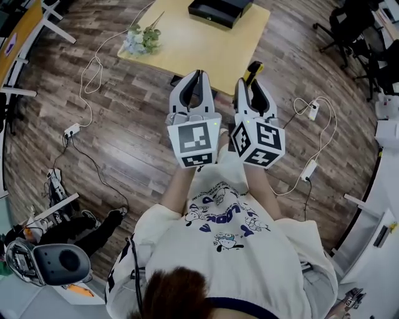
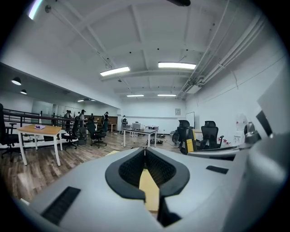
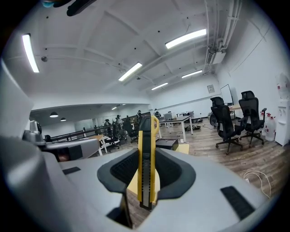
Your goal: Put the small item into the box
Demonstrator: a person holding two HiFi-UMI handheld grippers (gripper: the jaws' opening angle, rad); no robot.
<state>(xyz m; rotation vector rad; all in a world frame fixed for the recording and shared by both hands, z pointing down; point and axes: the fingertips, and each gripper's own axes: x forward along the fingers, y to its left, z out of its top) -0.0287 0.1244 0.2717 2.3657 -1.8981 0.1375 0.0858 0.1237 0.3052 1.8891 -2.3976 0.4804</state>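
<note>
A black open box (image 1: 219, 10) stands on the far side of a light wooden table (image 1: 187, 56), ahead of both grippers. A yellow and black utility knife (image 3: 146, 154) stands upright in my right gripper (image 3: 146, 149), which is shut on it; its tip shows above the jaws (image 1: 253, 70) in the head view. In the right gripper view the box (image 3: 166, 144) lies just behind the knife. My left gripper (image 1: 198, 75) is held beside the right one, short of the table's near edge. Its jaws touch at the tips with nothing between them (image 2: 145, 151).
A bunch of pale flowers (image 1: 142, 38) lies at the table's left corner. White cables and power strips (image 1: 72, 129) trail over the wooden floor on both sides. Office chairs (image 1: 349, 25) stand at the far right, and a grey headset-like device (image 1: 53, 263) sits at the near left.
</note>
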